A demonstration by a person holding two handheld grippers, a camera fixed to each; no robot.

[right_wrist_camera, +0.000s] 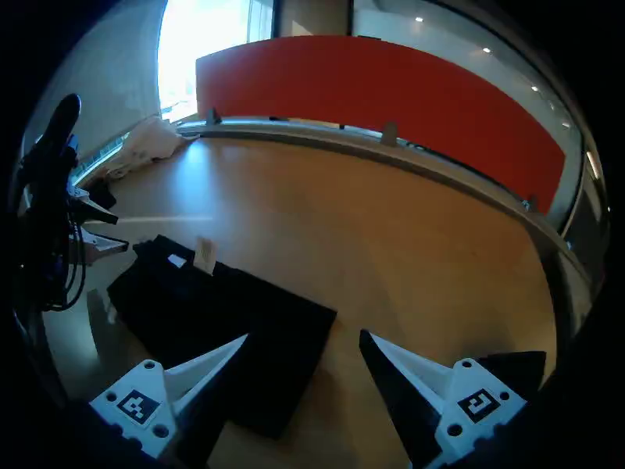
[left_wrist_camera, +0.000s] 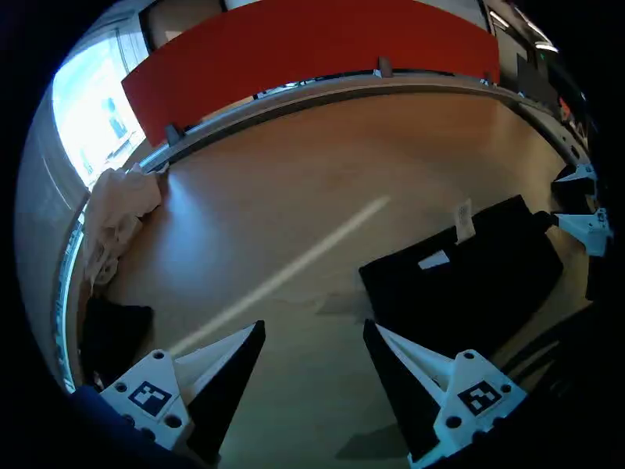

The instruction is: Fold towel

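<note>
Two grippers, both with fingers spread apart, nothing held. The left gripper [left_wrist_camera: 312, 328] sits over the light wooden tabletop [left_wrist_camera: 297, 180]. The flat black fabric towel [left_wrist_camera: 469, 281] lies on the table just right of its fingers, white tags showing. The right gripper [right_wrist_camera: 305, 336] has its left finger above the towel's near edge. A crumpled pale cloth [left_wrist_camera: 117, 211] lies at the table's edge, near the long red divider panel [left_wrist_camera: 312, 47].

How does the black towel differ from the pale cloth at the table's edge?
The black towel is dark; the pale cloth is cream-white. The black towel lies flat with straight edges; the pale cloth is crumpled in a heap. The black towel carries small white tags; the pale cloth shows none. Both rest on the wooden table.
</note>
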